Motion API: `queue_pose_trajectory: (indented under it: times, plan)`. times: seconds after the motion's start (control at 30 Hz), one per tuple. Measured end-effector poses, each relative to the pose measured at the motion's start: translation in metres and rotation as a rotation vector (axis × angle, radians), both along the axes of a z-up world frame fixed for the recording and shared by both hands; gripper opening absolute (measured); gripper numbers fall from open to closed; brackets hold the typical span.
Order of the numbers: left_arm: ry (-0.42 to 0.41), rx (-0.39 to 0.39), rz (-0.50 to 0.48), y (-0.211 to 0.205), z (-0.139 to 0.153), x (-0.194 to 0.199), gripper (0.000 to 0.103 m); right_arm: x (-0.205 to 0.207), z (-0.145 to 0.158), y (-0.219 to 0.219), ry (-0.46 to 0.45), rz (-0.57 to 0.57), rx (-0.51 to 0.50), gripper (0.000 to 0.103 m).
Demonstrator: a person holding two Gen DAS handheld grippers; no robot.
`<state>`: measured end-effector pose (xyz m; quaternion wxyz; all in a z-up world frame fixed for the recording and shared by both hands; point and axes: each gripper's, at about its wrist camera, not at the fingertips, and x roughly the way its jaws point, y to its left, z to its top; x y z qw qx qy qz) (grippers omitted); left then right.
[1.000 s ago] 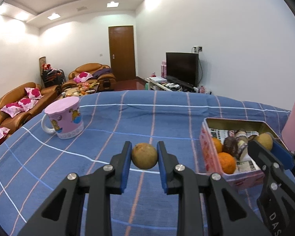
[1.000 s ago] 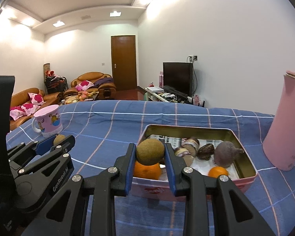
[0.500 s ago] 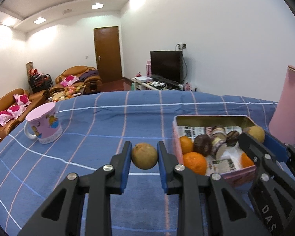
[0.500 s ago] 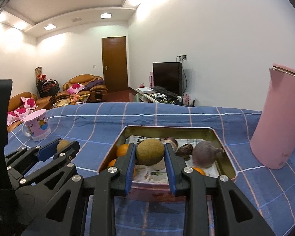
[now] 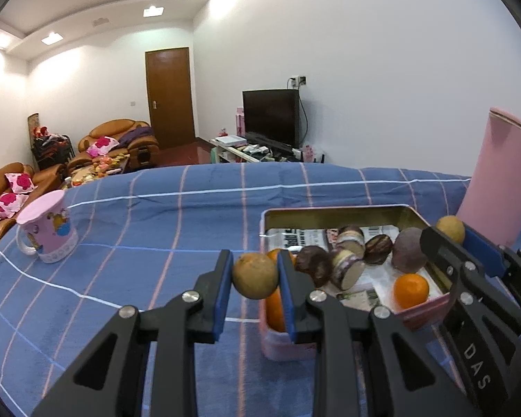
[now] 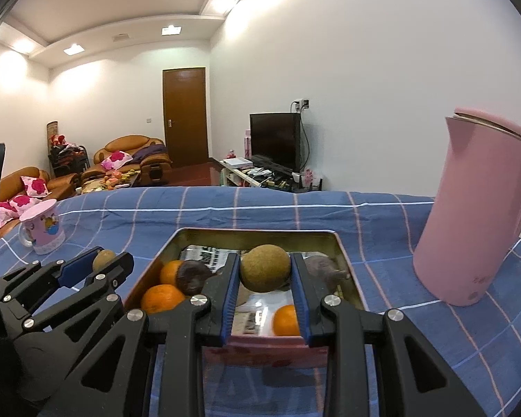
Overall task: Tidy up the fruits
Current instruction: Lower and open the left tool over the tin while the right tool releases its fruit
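My left gripper [image 5: 255, 276] is shut on a round brownish-green fruit [image 5: 255, 275], held in the air just left of a pink tin [image 5: 333, 210] on the blue checked cloth. Oranges [image 5: 410, 290], dark purple fruits and cut round pieces lie in the tin on newspaper. My right gripper [image 6: 264, 268] is shut on a second brownish-green fruit [image 6: 264, 268], over the tin's [image 6: 257, 232] near part. In the left wrist view the right gripper [image 5: 446, 232] shows at the right with its fruit [image 5: 450, 228]. The right wrist view has the left gripper [image 6: 102, 260] at the left.
A tall pink jug [image 6: 476, 215] stands right of the tin. A pink mug [image 5: 48, 231] stands at the cloth's left side. Past the far edge are sofas, a door and a television.
Both grippers moved right across the cloth with their fruits. The tin has come nearer to the middle in both views; the left gripper's fruit now sits at the tin's left wall.
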<state>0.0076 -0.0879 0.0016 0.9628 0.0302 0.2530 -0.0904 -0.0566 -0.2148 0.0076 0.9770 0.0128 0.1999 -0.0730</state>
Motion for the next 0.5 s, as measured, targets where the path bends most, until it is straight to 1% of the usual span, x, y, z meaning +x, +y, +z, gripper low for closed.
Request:
queue_pose_trajectory:
  times: [0.23, 0.33, 0.5]
  plan:
    - [0.004, 0.003, -0.028, -0.025, 0.0, 0.006, 0.027, 0.002, 0.001, -0.019, -0.004, -0.032, -0.004, 0.031]
    - [0.006, 0.004, -0.037, -0.033, 0.0, 0.009, 0.027, 0.004, 0.001, -0.025, 0.0, -0.038, 0.01, 0.031]
    - [0.017, -0.006, -0.029, -0.041, 0.0, 0.018, 0.027, 0.009, 0.0, -0.032, 0.004, -0.045, 0.02, 0.031]
